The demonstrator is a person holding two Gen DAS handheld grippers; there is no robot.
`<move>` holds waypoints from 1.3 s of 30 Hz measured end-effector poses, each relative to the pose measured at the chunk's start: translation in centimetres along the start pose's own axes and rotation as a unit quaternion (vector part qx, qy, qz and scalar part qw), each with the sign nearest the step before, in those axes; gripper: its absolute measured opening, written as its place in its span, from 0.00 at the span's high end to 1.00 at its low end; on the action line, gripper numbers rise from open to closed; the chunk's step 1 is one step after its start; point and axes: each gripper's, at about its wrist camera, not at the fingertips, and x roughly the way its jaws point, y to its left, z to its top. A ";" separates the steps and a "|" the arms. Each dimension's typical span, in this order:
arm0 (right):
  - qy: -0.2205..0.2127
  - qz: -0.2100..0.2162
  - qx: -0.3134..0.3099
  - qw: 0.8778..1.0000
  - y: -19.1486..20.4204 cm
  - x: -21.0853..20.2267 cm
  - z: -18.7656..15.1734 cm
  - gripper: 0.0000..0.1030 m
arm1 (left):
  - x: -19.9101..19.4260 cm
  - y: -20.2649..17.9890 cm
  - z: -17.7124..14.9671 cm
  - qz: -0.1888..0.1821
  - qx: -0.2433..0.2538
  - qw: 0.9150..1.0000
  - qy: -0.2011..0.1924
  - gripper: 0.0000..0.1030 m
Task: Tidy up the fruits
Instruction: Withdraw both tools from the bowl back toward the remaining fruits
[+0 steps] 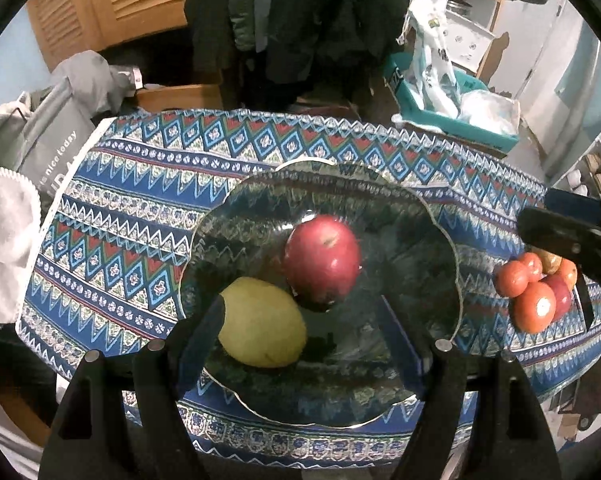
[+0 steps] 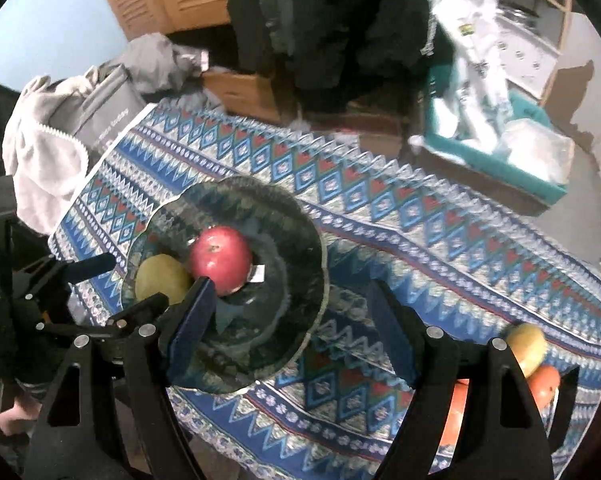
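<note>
A dark glass bowl (image 1: pixel 440 216) (image 2: pixel 316 240) sits on the patterned blue tablecloth (image 1: pixel 140 240). It holds a red apple (image 1: pixel 322 260) (image 2: pixel 220 264) and a yellow-green fruit (image 1: pixel 260 320) (image 2: pixel 162 280). My left gripper (image 1: pixel 300 312) hangs open over the bowl's near side, pressing on nothing. In the right wrist view, the left gripper (image 2: pixel 120 286) stands at the bowl's left rim. My right gripper (image 2: pixel 292 300) is open and empty above the cloth, just right of the bowl. A pile of loose fruits (image 1: pixel 536 288), orange, red and yellow (image 2: pixel 526 346), lies at the table's right end.
A grey bag (image 1: pixel 56 148) and a white fleece garment (image 1: pixel 0 240) crowd the table's left edge. Past the far edge stand a teal crate of plastic bags (image 1: pixel 452 112), a cardboard box (image 1: pixel 180 96) and hanging dark clothes (image 1: pixel 300 20). The right gripper's black frame (image 1: pixel 568 236) overhangs the fruit pile.
</note>
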 end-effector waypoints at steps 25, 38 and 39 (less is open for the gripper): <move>-0.102 -0.090 0.050 0.989 -8.7 -13.8 -3.5 0.19 | -8.7 -10.7 1.7 -0.061 0.092 0.988 -0.105 0.15; -0.107 -0.101 0.090 0.985 -13.3 -15.5 -6.8 0.19 | -9.9 -16.8 1.6 -0.076 0.149 0.979 -0.116 0.14; -0.107 -0.102 0.092 0.985 -13.6 -15.6 -7.1 0.19 | -9.9 -17.1 1.6 -0.077 0.152 0.978 -0.116 0.14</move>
